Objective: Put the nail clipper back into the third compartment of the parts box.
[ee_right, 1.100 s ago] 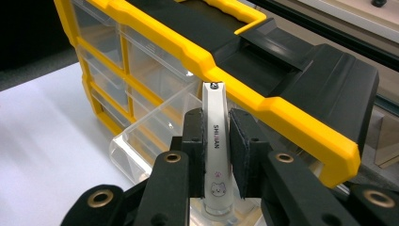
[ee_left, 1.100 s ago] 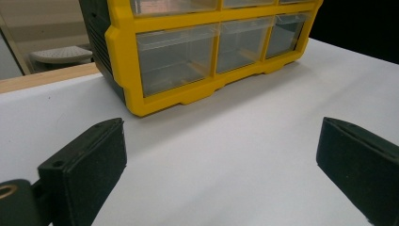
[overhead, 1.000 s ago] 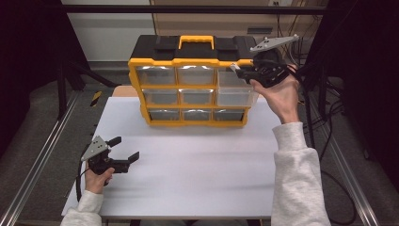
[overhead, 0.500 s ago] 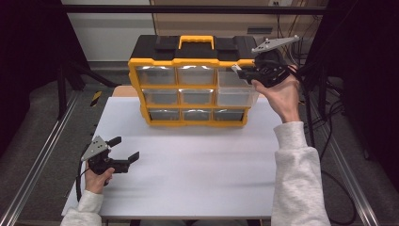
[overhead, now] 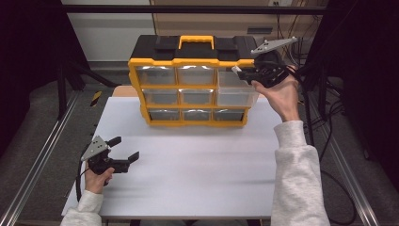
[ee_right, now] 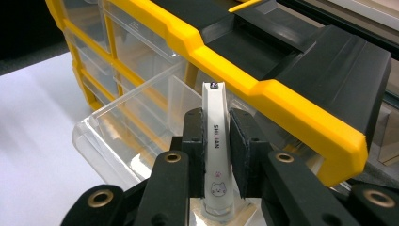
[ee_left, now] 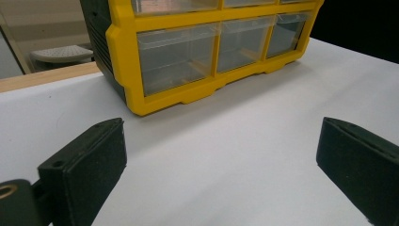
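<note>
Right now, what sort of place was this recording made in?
Probably a lab or workshop data-collection bench, not a home: a plain white tabletop edged by metal frame rails, a yellow-and-black plastic drawer organiser, and loose cables on the grey floor.

The organizer has a matt yellow plastic frame, a matt black ribbed top and glossy clear plastic drawers. The tabletop looks smooth, matt white. The clipped white piece is glossy; the pads are matt black, rubbery.
</note>
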Motion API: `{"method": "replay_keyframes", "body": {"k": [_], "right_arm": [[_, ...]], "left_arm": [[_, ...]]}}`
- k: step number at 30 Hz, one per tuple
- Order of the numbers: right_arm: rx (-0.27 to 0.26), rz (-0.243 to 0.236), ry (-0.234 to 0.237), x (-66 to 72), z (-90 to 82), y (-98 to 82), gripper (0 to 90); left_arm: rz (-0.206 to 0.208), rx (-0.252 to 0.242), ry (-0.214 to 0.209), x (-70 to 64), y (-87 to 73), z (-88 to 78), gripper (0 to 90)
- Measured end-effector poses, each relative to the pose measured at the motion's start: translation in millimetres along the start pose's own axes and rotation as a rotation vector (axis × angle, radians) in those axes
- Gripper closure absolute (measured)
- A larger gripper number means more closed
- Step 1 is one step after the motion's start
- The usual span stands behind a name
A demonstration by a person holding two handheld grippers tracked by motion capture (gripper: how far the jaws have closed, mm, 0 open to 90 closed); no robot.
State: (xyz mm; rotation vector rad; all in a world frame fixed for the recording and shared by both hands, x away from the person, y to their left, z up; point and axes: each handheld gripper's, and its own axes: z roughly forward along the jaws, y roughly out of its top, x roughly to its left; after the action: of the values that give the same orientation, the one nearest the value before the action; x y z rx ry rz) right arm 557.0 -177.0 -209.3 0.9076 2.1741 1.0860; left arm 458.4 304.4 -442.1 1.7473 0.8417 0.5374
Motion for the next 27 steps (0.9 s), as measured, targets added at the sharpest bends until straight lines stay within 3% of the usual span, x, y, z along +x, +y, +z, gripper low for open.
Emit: {"method": "replay_keyframes", "body": {"k": [27], "right_arm": [[0.037,-0.012,0.041,1.8,11.6,-12.1,77.0]], "left_arm": [[0.0,0.002,0.002,0.0,-0.1,0.2,1.7]]}}
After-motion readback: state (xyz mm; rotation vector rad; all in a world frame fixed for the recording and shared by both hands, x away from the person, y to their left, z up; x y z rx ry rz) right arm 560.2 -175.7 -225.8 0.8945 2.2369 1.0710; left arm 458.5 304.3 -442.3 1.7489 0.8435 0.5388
